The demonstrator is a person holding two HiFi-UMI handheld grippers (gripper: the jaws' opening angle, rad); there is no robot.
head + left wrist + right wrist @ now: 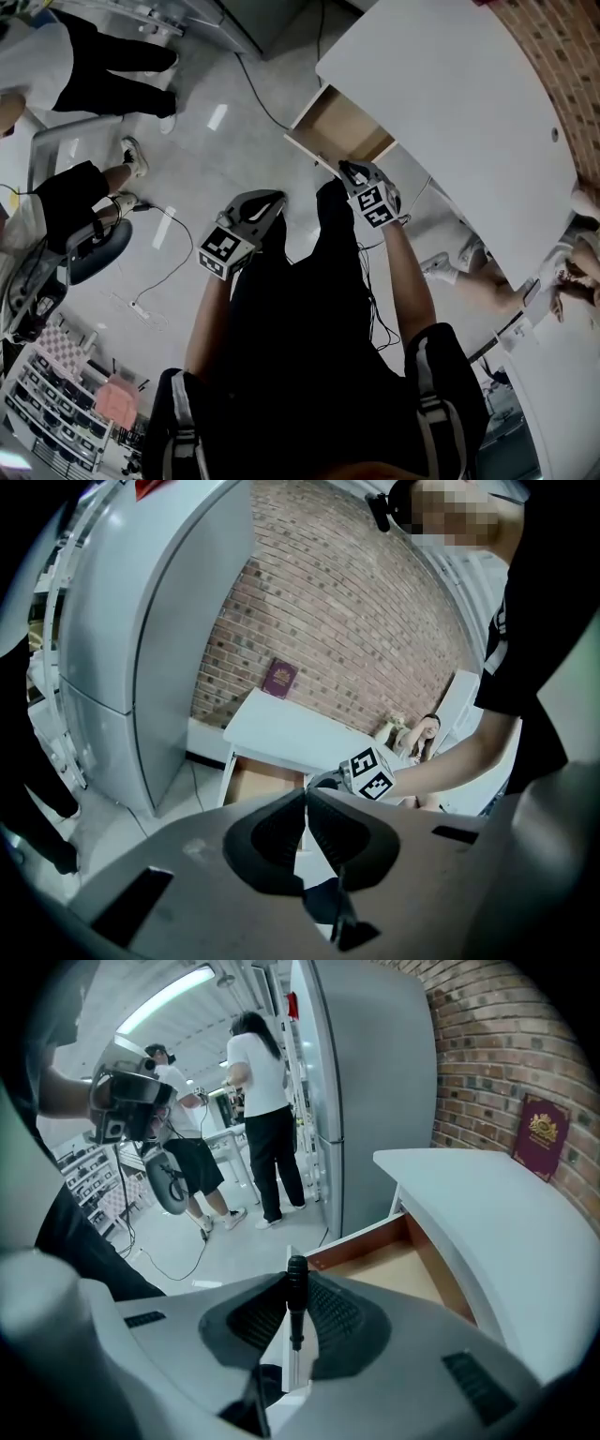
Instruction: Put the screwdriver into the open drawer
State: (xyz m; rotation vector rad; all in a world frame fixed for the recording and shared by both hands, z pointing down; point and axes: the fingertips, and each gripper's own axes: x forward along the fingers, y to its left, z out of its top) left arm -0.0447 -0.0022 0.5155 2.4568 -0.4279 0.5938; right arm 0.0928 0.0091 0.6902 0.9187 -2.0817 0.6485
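Looking down from my head, the worry is position. My right gripper (pixel 354 174) sits at the front lip of the open drawer (pixel 345 127), which juts from the white desk (pixel 450 103), rather than clearly over the drawer's inside. If I let go here, the load could clip the front panel and drop to the floor. I cannot make out the tool itself in this view. My left gripper (pixel 265 204) hangs apart from the drawer, above bare floor beside my leg. In the left gripper view there is little to go wrong. The left gripper (pixel 306 795) has its jaws brought together, pads meeting at the tips with nothing between them, and it looks across at the right gripper (pixel 367 773) near the drawer (pixel 261 782). In the right gripper view the second risk shows. The screwdriver (pixel 296 1299) stands upright between the pads of the right gripper (pixel 296 1321), its black handle pinched along a narrow line and its thin shaft pointing back toward me. I judge that a tilt or knock against the drawer (pixel 405 1262) edge could twist it in the grip, so it slips out early or lands crooked. The jaws are clamped on that handle, only as wide as the handle is thick, and the drawer's wooden floor lies just ahead and below, bare as far as I can see.
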